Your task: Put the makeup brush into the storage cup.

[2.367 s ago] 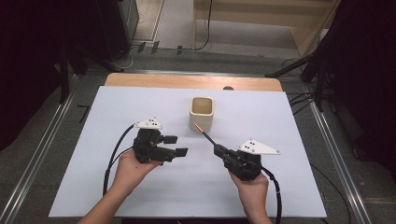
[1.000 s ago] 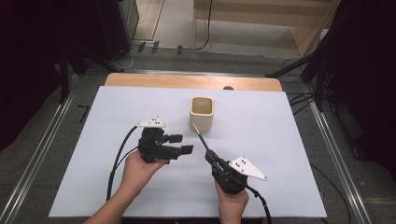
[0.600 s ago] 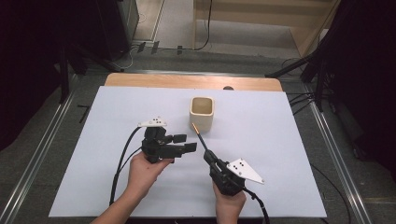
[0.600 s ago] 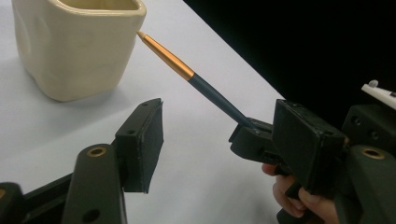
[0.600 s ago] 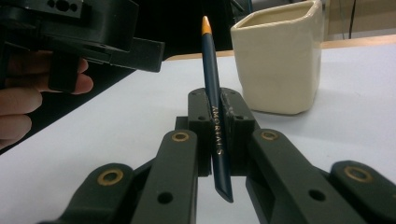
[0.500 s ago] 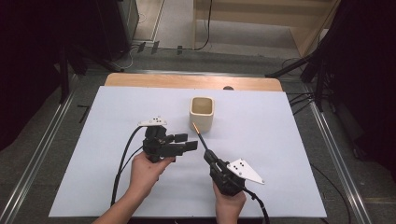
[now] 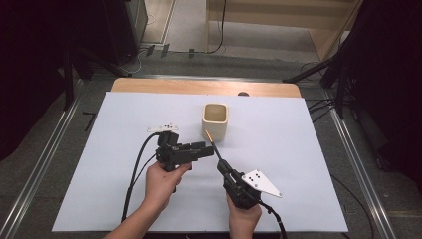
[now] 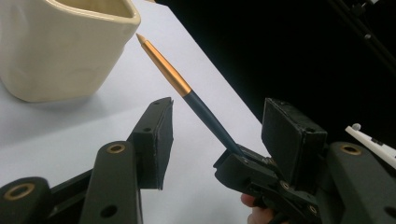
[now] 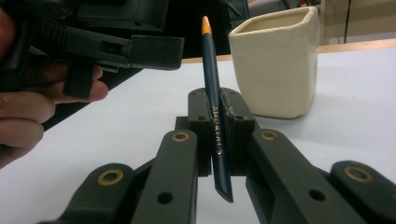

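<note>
Cream ceramic marks the cup [image 7: 216,121] standing just above table centre in the high view, and the dark pencil [image 7: 213,145] slants from the right gripper [image 7: 222,164] toward eleven o'clock, its orange end stopping just short of the cup's near wall. That gripper is clamped tight on the pencil's lower part, while the left gripper [image 7: 205,149] lies level at nine o'clock of the pencil, its fingertips right beside the shaft. In the left gripper view the pencil [image 8: 187,90] crosses the gap between the two black pads, nearer the pad at three o'clock, touching neither as far as I can tell; the jaws have just been closing and now stand half-wide with the shaft between them, the cup [image 8: 60,46] at ten o'clock beyond. In the right gripper view the pencil [image 9: 213,102] rises toward twelve o'clock from between pads pressed flat against it, the cup [image 9: 276,63] at one o'clock and the left gripper [image 9: 156,51] reaching in from ten o'clock. The risk I see is an off-centre pinch: one pad meeting the shaft first could lever the pencil sideways in the right grip, or tip its orange end against the cup's rim; a release before the left pads bite would let it fall to the white table [image 7: 298,164].
</note>
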The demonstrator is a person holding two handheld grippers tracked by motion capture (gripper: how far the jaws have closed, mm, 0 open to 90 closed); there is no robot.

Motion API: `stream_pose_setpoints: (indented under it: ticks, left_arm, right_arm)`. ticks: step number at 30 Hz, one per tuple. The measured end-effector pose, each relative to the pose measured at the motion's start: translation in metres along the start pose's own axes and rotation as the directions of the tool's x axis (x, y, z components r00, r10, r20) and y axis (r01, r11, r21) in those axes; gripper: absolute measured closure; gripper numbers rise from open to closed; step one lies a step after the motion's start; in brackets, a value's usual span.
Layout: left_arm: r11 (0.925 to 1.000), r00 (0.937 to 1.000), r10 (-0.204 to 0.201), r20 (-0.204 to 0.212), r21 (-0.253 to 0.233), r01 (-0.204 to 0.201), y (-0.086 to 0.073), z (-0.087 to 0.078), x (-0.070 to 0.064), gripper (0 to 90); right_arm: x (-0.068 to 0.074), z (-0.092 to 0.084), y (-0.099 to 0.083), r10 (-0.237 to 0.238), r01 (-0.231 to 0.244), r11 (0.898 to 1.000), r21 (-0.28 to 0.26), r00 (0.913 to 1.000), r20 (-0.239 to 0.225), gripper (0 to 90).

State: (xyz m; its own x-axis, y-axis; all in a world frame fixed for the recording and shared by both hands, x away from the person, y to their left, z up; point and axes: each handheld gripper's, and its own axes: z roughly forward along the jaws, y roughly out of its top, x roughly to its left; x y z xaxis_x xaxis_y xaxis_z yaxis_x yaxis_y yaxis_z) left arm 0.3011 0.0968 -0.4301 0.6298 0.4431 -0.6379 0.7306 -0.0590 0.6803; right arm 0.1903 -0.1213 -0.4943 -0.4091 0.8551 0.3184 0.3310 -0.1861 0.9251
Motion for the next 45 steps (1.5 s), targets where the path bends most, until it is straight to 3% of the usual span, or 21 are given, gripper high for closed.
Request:
stream_pose_setpoints:
  ticks: [7, 18, 26, 38, 45]
  left_arm:
    - [0.9999, 1.0, -0.006, 0.006, -0.01, 0.006, -0.003, 0.007, -0.003, 47.8]
    - [0.9984, 0.9985, -0.053, 0.016, -0.015, 0.054, -0.006, 0.013, 0.0, 56.4]
    - [0.9944, 0.9939, -0.104, 0.037, -0.019, 0.104, -0.01, 0.016, 0.005, 61.4]
    - [0.9923, 0.9917, -0.122, 0.041, -0.019, 0.123, -0.012, 0.015, 0.008, 73.8]
    - [0.9909, 0.9903, -0.132, 0.043, -0.021, 0.133, -0.012, 0.015, 0.009, 76.6]
  right_arm:
    - [0.001, 0.0, 0.0, 0.004, -0.004, 1.0, -0.004, 1.0, -0.002, 84.6]
    - [0.004, 0.001, -0.001, 0.001, -0.001, 1.0, -0.012, 1.0, -0.006, 84.6]
    - [0.008, 0.003, -0.001, -0.003, 0.003, 1.0, -0.007, 0.9997, -0.022, 84.6]
    - [0.009, 0.006, -0.003, -0.008, 0.008, 1.0, 0.009, 0.9986, -0.051, 84.6]
    - [0.009, 0.007, -0.004, -0.003, 0.005, 1.0, 0.023, 0.9983, -0.059, 84.5]
